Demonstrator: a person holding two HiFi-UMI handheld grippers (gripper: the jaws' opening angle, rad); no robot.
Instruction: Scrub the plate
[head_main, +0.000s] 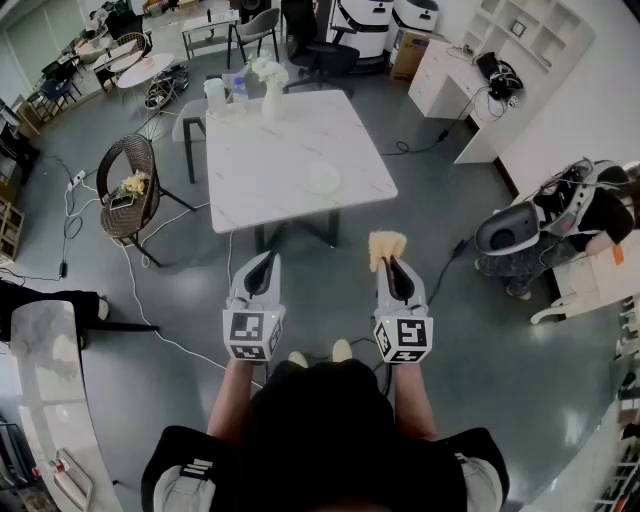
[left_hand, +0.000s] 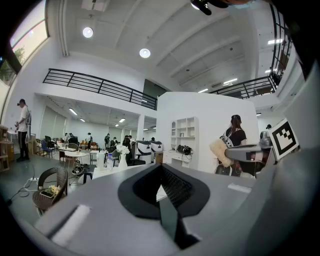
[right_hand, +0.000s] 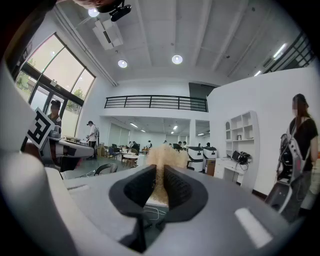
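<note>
While the left tool (head_main: 264, 258) sits closed and empty, the right tool (head_main: 392, 262) clamps a tan sponge (head_main: 387, 243); the plate (head_main: 322, 178) lies on the desk (head_main: 260, 150), right side, well apart from both.

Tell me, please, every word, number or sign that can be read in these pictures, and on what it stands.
None can be read.
The marker cube on the left gripper and the marker cube on the right gripper show only black-and-white square patterns, no letters.
</note>
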